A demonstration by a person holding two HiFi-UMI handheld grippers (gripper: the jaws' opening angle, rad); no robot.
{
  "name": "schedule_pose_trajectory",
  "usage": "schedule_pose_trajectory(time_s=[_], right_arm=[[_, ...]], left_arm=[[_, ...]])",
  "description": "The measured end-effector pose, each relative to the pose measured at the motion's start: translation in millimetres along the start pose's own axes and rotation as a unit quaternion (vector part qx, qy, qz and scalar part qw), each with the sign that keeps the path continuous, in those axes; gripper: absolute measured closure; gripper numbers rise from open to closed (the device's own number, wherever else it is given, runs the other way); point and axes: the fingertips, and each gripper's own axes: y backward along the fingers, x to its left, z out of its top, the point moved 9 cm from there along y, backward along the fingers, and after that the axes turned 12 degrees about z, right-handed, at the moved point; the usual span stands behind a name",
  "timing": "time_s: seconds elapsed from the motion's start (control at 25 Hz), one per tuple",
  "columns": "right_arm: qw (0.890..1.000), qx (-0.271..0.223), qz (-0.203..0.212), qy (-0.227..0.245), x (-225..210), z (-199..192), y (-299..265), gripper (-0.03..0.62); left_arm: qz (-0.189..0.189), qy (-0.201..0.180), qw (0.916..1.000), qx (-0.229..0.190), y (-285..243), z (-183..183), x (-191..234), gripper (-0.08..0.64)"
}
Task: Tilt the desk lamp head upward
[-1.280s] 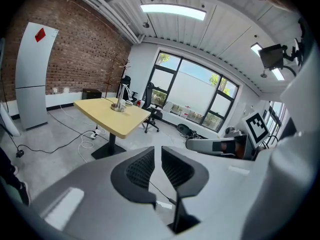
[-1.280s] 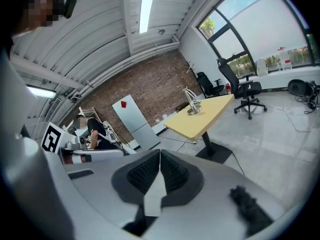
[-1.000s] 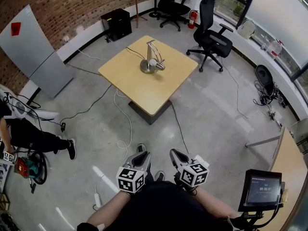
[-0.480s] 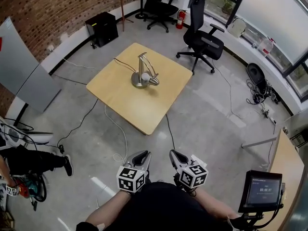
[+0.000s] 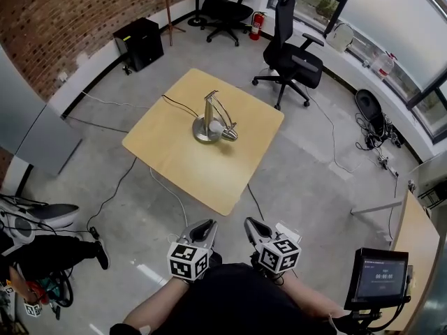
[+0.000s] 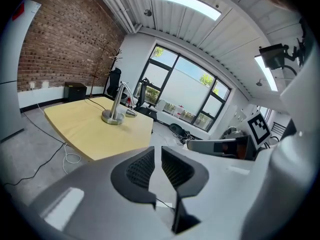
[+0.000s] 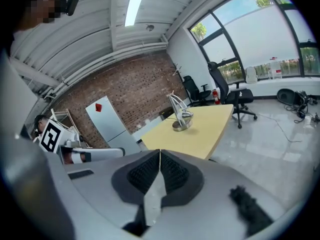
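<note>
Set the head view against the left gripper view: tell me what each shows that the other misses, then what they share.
Head view only: a small screen at the lower right and a person's leg at the left edge.

Left gripper view only: the ceiling light strip, and the left gripper seen along its jaws, which stand slightly apart with nothing between them.

Both: the desk lamp standing untouched on the wooden table, with the brick wall behind.

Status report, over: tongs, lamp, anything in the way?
Left tongs slightly open, empty; right tongs shut, empty. Silver metal desk lamp on square wooden table, head low, untouched, far ahead. White cable on floor between.
</note>
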Motion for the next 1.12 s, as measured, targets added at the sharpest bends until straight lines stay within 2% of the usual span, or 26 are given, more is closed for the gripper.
schedule_pose_trajectory(time_s=[0.28, 0.56, 0.84, 1.12], right_arm=[[1.000, -0.007, -0.007, -0.005, 1.7, 15.8, -34.0, 0.586], [1.000, 0.001, -0.011, -0.022, -15.0, 16.2, -47.3, 0.586], [0.999, 0.018, 0.020, -0.018, -44.1, 39.4, -80.3, 0.586], [0.998, 0.029, 0.054, -0.003, -98.7, 94.5, -110.2, 0.586]], left_arm=[[-0.008, -0.005, 0.9999, 0.007, -16.7, 18.6, 33.4, 0.509], [-0.015, -0.002, 0.9995, 0.027, -37.1, 16.1, 39.2, 0.509], [0.026, 0.008, 0.9994, 0.021, -60.0, 37.6, 56.2, 0.509], [0.054, 0.013, 0.9985, 0.002, -113.2, 80.7, 51.2, 0.509]])
